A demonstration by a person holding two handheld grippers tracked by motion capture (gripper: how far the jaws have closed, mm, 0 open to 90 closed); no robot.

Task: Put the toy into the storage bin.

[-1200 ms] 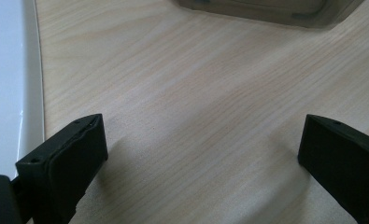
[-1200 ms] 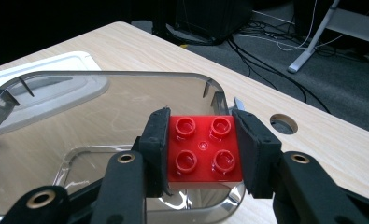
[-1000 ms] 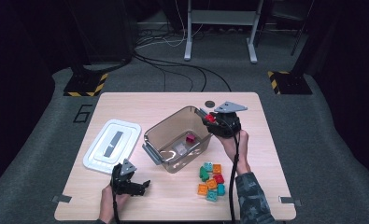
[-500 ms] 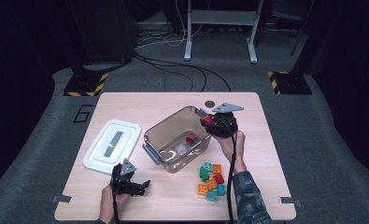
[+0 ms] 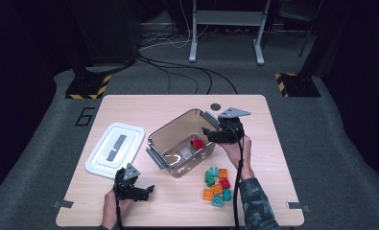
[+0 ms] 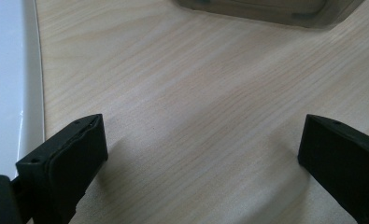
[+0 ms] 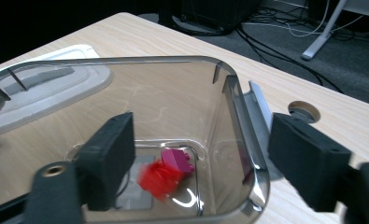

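A clear plastic box [image 5: 175, 160] stands mid-table with a red block [image 5: 196, 143] inside. My right gripper [image 5: 210, 134] hovers open over the box's right end. In the right gripper view its jaws [image 7: 208, 154] straddle the box rim [image 7: 238, 107]. Below them a red block [image 7: 159, 179] shows blurred beside a magenta block [image 7: 178, 161] on the box floor. My left gripper [image 5: 146, 190] rests open near the table's front edge, over bare wood [image 6: 201, 154]. Nothing is between its jaws.
A white lid [image 5: 115, 148] lies left of the box; its edge [image 6: 9, 84] is beside my left jaw. Several coloured blocks [image 5: 217, 184] sit in a loose pile front right of the box. A round hole [image 5: 215, 106] is in the table behind the box.
My right gripper has shifted slightly left and lower at the box's right end. The left gripper has stayed where it was.
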